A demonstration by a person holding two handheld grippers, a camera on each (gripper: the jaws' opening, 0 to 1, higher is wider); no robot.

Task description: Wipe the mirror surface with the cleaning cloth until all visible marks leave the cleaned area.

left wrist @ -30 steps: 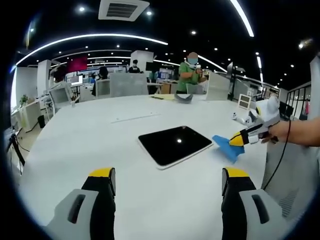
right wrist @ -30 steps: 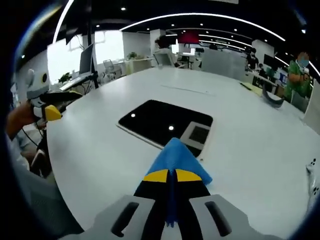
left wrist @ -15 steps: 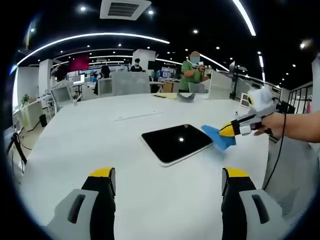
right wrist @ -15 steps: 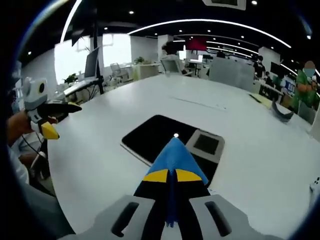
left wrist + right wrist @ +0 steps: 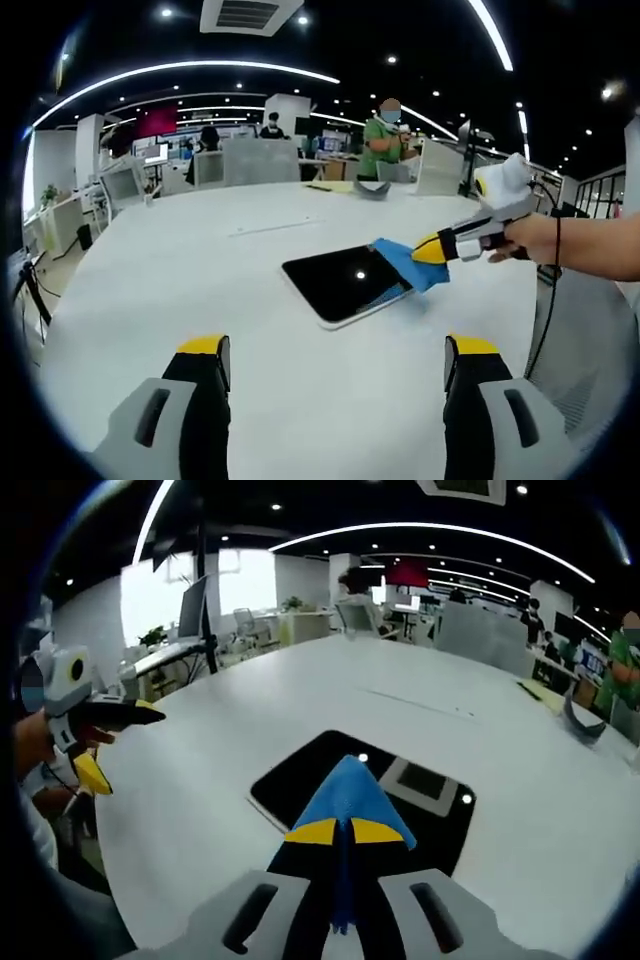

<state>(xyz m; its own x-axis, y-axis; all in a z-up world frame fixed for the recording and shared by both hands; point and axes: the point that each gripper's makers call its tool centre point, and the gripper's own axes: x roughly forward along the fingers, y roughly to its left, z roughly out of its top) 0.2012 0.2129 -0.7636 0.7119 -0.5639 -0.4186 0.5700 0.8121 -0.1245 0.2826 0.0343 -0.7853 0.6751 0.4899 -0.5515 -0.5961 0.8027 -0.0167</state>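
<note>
Now over the mirror (image 5: 345,284), right gripper (image 5: 343,832) fingers pinch the cloth (image 5: 347,790) (left gripper (image 5: 335,360) wide) above the white office table (image 5: 200,270).

One mirror (image 5: 347,285), one cloth (image 5: 405,264), two grippers (image 5: 432,247) (image 5: 335,360), perhaps four people.

The right gripper (image 5: 428,249) carried the blue cleaning cloth (image 5: 400,263) from beside the mirror (image 5: 345,284) onto its near edge.

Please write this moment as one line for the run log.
right gripper: shut on blue cloth | cloth: over mirror edge | left gripper: open, holds nothing | table: white
</note>
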